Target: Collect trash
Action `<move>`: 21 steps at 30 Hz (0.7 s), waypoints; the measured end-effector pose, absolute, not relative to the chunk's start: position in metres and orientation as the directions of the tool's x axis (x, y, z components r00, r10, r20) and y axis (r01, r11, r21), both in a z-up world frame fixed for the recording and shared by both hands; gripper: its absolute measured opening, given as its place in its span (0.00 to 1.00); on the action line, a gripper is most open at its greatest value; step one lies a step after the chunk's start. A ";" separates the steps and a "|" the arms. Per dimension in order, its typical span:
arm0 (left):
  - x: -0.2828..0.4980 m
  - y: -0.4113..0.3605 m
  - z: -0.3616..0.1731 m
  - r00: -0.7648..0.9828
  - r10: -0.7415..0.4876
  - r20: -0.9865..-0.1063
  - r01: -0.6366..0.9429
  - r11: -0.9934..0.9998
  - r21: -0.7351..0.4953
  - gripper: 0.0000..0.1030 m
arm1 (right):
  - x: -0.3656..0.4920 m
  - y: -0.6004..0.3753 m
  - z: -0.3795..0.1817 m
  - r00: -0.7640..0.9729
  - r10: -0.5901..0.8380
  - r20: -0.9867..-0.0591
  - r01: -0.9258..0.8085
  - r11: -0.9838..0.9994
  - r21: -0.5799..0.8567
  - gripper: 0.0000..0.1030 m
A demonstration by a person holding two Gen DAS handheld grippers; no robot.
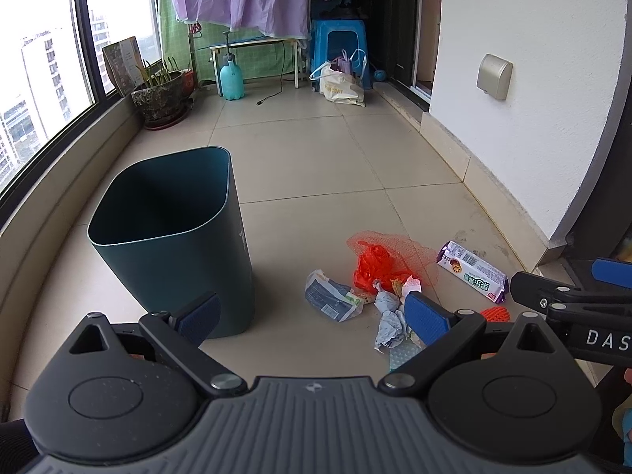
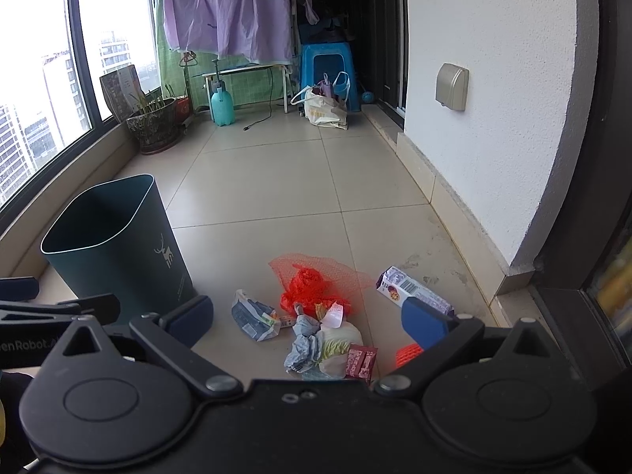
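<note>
A dark teal bin (image 1: 170, 237) (image 2: 114, 249) stands upright on the tiled floor, left of a scatter of trash. The trash includes a red net with a red plastic bag (image 1: 375, 262) (image 2: 308, 284), a blue-white wrapper (image 1: 331, 296) (image 2: 252, 314), crumpled grey paper (image 1: 389, 318) (image 2: 304, 343), a purple biscuit pack (image 1: 474, 270) (image 2: 410, 290), a dark red carton (image 2: 360, 361) and an orange mesh piece (image 1: 495, 313) (image 2: 409, 353). My left gripper (image 1: 312, 314) is open above the floor with nothing between its fingers. My right gripper (image 2: 308, 318) is open over the pile, holding nothing.
A white wall (image 2: 486, 118) with a skirting runs along the right. Windows and a low ledge (image 1: 51, 213) run along the left. At the far end stand a potted plant (image 1: 160, 96), a teal sprayer (image 1: 231, 77), a blue stool (image 1: 339, 49) and a bag (image 1: 341, 85).
</note>
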State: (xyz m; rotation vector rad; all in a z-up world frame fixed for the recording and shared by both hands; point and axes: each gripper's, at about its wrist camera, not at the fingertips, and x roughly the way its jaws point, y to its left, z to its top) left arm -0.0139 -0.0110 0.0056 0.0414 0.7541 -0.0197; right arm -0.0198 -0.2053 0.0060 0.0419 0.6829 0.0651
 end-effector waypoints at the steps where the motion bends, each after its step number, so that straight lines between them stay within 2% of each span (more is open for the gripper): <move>1: -0.014 -0.011 0.005 0.729 -0.004 -0.685 0.033 0.999 0.029 0.97 | -0.020 -0.206 0.006 0.774 0.074 -0.629 -0.047 0.997 0.060 0.98; 13: -0.013 -0.008 0.006 0.716 -0.029 -0.697 0.034 0.999 -0.006 0.97 | -0.020 -0.206 0.006 0.774 0.075 -0.628 -0.048 0.997 0.060 0.98; 21: 0.002 0.002 0.011 0.688 0.025 -0.726 0.001 0.999 0.036 0.97 | -0.017 -0.202 0.006 0.760 0.071 -0.646 -0.055 0.997 0.046 0.98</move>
